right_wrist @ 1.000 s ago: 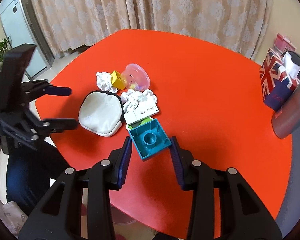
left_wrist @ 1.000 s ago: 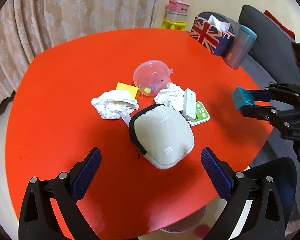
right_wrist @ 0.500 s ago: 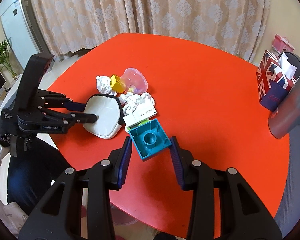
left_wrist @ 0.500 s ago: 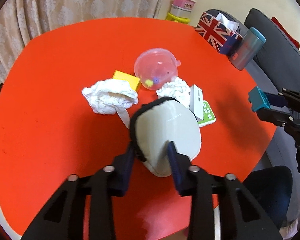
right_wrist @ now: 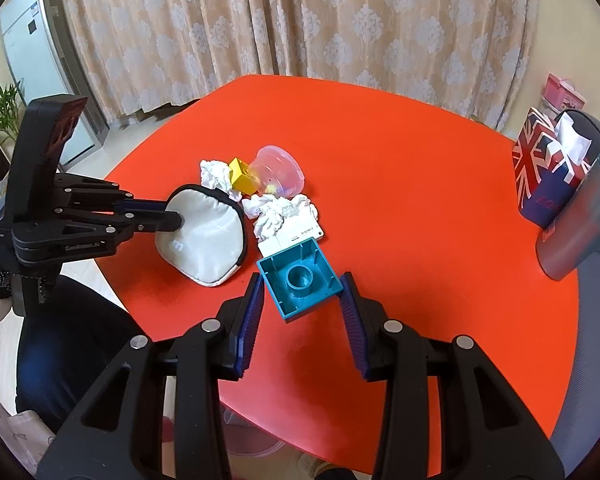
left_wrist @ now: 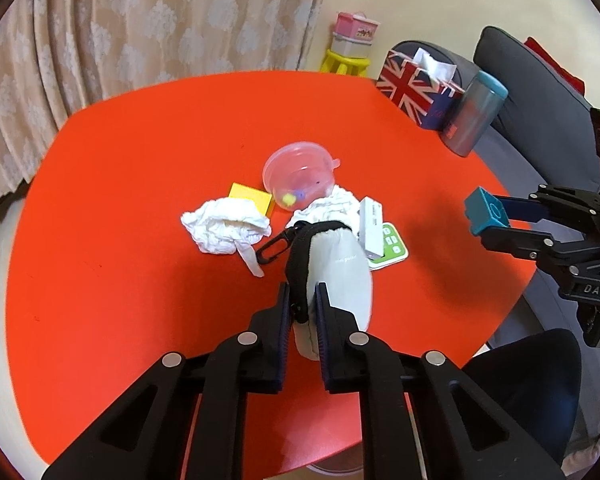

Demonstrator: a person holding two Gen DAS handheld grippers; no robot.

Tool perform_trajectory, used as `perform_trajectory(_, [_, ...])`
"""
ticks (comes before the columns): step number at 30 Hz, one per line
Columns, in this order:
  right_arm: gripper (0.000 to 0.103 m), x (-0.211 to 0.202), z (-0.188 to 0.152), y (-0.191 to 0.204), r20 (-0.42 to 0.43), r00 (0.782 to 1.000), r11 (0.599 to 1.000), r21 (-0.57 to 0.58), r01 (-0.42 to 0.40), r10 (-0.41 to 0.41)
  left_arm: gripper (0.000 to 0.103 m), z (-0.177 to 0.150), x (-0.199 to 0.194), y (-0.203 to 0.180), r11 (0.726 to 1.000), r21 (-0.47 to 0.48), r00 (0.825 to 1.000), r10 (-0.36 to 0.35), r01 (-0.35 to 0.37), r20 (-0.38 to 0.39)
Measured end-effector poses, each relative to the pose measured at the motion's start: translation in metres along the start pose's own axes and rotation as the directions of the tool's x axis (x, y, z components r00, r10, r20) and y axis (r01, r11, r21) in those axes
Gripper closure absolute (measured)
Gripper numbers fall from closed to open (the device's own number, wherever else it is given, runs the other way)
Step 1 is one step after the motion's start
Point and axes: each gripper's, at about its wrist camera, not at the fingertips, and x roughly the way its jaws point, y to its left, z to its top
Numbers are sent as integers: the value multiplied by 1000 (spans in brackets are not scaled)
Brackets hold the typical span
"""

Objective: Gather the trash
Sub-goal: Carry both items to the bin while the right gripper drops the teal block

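Left gripper (left_wrist: 303, 304): clenched on the near zipped edge of the pouch (left_wrist: 340, 276), one pad on each side of the black trim; its jaws have just closed onto it. The pouch is tipped up on edge, its far end by the table.
Right gripper (right_wrist: 302, 300): grasping one teal block (right_wrist: 300, 278), hollow side up, held above the table's near edge.
Table (left_wrist: 140, 140): one, red, rounded.
Pouch: one, pale grey with a black zip border; a black clip (left_wrist: 276, 245) hangs from its far end.
Tissue wads: two, both white and crumpled. One (left_wrist: 226, 230) lies left of the pouch, a strip trailing toward the clip. The other (left_wrist: 332, 209) sits just behind the pouch, touching the white box (left_wrist: 371, 229).
White box: one, long, resting partly on a green card (left_wrist: 392, 245).
Yellow block (left_wrist: 251, 197): one, behind the left wad.
Clear dome (left_wrist: 300, 179): one, pink-tinted plastic, small coloured bits inside, between the yellow block and the second wad.
Flag tissue box (left_wrist: 414, 90): one, at the table's far right edge, a tissue sticking out.
Tumbler (left_wrist: 474, 114): one, grey with a teal lid, just beside the flag box.
Chairs: two grey backs past the table.
Curtain (right_wrist: 300, 20): patterned beige, behind the table.
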Motion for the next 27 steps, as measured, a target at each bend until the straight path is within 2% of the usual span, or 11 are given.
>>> perform_trajectory(11, [64, -33, -12, 21, 40, 999, 1000, -4, -4, 4, 91, -12, -53, -18, 999, 53, 997, 9, -13, 70])
perform_trajectory(18, [64, -58, -37, 46, 63, 998, 1000, -16, -24, 25, 91, -37, -83, -37, 996, 87, 995, 3, -12, 98])
perform_trajectory(27, [64, -69, -74, 75, 47, 997, 998, -33, -62, 63, 91, -75, -96, -50, 995, 99, 995, 1, -10, 95])
